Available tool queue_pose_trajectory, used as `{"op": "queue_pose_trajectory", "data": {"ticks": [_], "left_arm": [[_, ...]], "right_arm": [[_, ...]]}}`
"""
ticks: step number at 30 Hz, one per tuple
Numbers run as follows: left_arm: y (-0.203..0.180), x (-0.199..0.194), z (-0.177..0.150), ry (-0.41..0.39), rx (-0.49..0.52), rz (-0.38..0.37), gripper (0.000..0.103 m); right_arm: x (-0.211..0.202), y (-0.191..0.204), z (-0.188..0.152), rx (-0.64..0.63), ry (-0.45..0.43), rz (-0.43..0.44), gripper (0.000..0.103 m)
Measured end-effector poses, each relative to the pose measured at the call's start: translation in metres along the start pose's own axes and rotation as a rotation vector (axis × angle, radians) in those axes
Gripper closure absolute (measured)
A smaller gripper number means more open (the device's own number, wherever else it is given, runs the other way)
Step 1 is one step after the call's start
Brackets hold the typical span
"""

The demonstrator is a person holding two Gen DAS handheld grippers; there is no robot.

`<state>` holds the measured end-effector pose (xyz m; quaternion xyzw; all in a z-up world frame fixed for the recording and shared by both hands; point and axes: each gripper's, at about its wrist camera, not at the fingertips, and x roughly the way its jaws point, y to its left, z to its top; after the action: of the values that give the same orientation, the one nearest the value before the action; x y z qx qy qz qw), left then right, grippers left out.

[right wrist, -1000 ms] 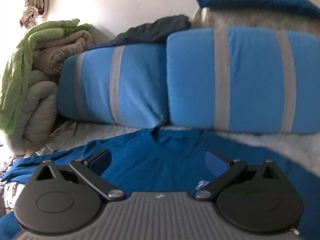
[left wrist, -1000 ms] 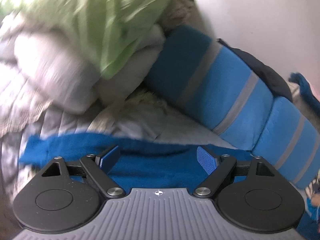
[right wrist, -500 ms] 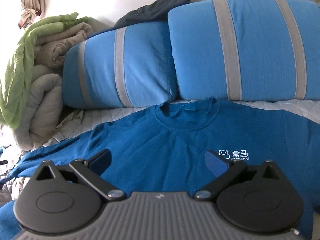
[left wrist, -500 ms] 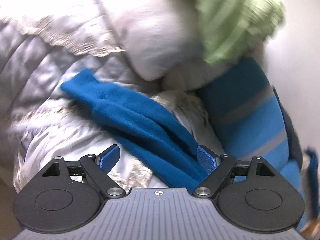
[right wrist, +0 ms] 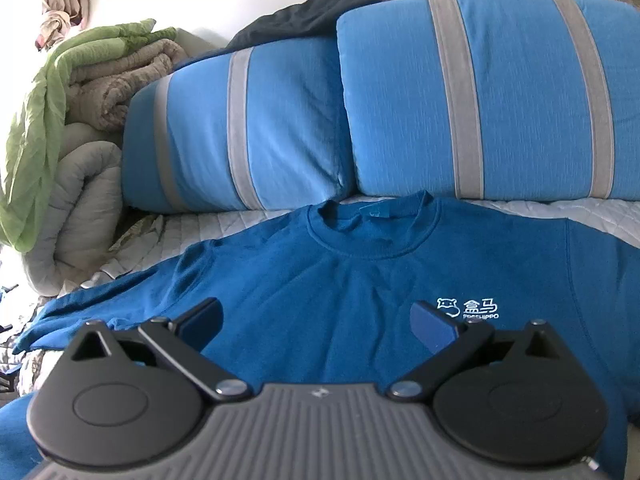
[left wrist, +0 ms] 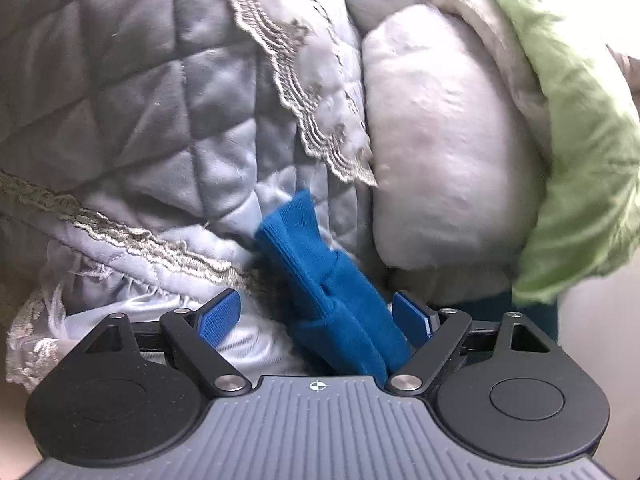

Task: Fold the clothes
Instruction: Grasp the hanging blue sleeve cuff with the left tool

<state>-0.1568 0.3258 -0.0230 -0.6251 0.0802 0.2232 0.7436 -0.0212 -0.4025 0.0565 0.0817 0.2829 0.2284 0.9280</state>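
Blue sweatshirt [right wrist: 360,280] is lying flat, front up, ahead of the right gripper [right wrist: 316,322]; its cuffed sleeve [left wrist: 332,300] is lying between the left gripper [left wrist: 316,320] fingers.

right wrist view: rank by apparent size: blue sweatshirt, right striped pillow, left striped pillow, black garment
1. blue sweatshirt, though nearest the camera
2. right striped pillow
3. left striped pillow
4. black garment, mostly hidden behind the pillows

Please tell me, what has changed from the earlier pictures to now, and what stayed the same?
The left gripper swung away from the striped pillows and rolled, closing in on the blue sleeve, whose cuff end now lies between its open jaws, not yet gripped. The right gripper sank a little, so the blue sweatshirt with its collar and logo came into view. Both grippers stayed open; the sweatshirt stayed spread flat.
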Motion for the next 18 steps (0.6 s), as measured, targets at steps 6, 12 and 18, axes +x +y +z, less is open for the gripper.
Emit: {"op": "queue_pose_trajectory", "data": {"ticks": [6,12,18], "left_arm": [[0.000,0.015,0.009,0.024,0.017,0.036,0.087],[-0.047,0.010,-0.001,0.037,0.309,0.094,0.094],[-0.106,-0.004,-0.028,0.035,0.567,0.066,0.094]], "right_arm": [[0.003,0.005,-0.003,-0.039,0.013,-0.008,0.000],[0.004,0.011,-0.005,-0.076,0.014,-0.008,0.000],[0.006,0.011,-0.005,-0.078,0.022,-0.020,0.000]]}}
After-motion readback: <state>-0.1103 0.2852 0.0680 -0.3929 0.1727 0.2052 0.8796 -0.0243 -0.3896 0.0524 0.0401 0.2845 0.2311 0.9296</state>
